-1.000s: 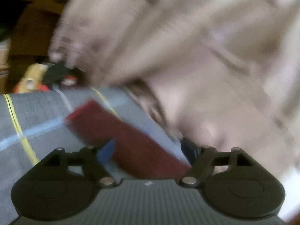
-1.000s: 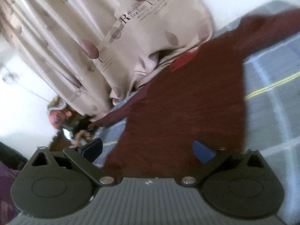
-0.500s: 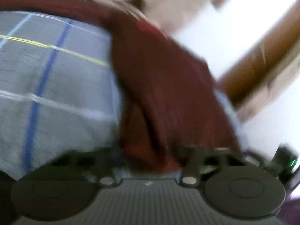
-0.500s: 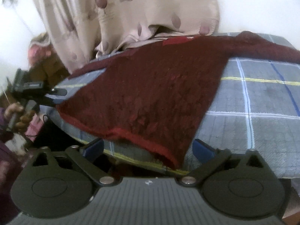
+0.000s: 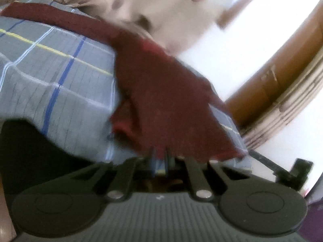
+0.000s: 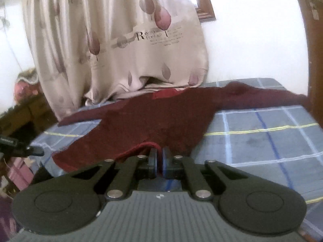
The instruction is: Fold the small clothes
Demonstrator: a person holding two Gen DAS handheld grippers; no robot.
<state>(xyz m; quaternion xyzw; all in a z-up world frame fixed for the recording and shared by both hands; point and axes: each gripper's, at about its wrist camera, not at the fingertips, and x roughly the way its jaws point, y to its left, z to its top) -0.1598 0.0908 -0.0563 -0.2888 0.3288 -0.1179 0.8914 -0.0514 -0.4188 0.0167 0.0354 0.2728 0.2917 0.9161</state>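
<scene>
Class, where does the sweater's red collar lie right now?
In the right wrist view, the collar lies at the sweater's far edge, just below the curtain hem.

left gripper has just closed on the maroon sweater's hem over the plaid sheet.

Daylit, walls blown white; left view motion-blurred (fisheye-bent edges).

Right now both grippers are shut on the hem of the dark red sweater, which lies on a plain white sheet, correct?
One thing is off: the sheet is not plain white but grey-blue plaid with blue, white and yellow lines, as the right wrist view shows. The rest holds: left gripper and right gripper are both shut on the dark red sweater hem.
</scene>
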